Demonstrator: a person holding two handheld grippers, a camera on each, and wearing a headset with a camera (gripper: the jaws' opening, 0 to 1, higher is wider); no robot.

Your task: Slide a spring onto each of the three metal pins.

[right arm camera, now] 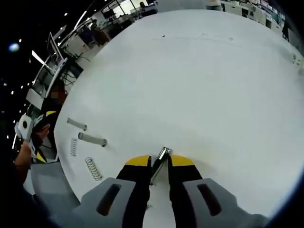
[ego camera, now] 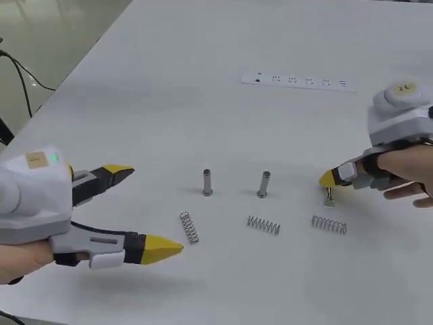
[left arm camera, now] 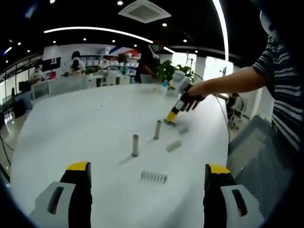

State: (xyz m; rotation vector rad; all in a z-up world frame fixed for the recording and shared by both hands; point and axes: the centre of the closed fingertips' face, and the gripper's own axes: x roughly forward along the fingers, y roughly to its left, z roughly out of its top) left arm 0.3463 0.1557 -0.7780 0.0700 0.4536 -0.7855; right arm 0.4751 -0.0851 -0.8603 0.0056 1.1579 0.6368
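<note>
Left gripper (ego camera: 147, 208): 8 o'clock on table (ego camera: 203, 101); jaws wide, holding nothing.
Right gripper (right arm camera: 159, 166): 3 o'clock; jaws narrow, clamped on right pin (right arm camera: 163, 153).
Left pin (ego camera: 207, 183), middle pin (ego camera: 264, 184): upright, bare.
Left spring (ego camera: 189, 227), middle spring (ego camera: 263, 225), right spring (ego camera: 329, 225): 3 lying flat, each at 6 to 7 o'clock of its pin.
Power strip (ego camera: 298, 80): 12 o'clock, well apart.

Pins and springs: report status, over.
Left gripper open, hovering. Right gripper shut on rightmost short metal pin. Three coiled wire springs flat on white table, none on pins. Nothing blocking.
</note>
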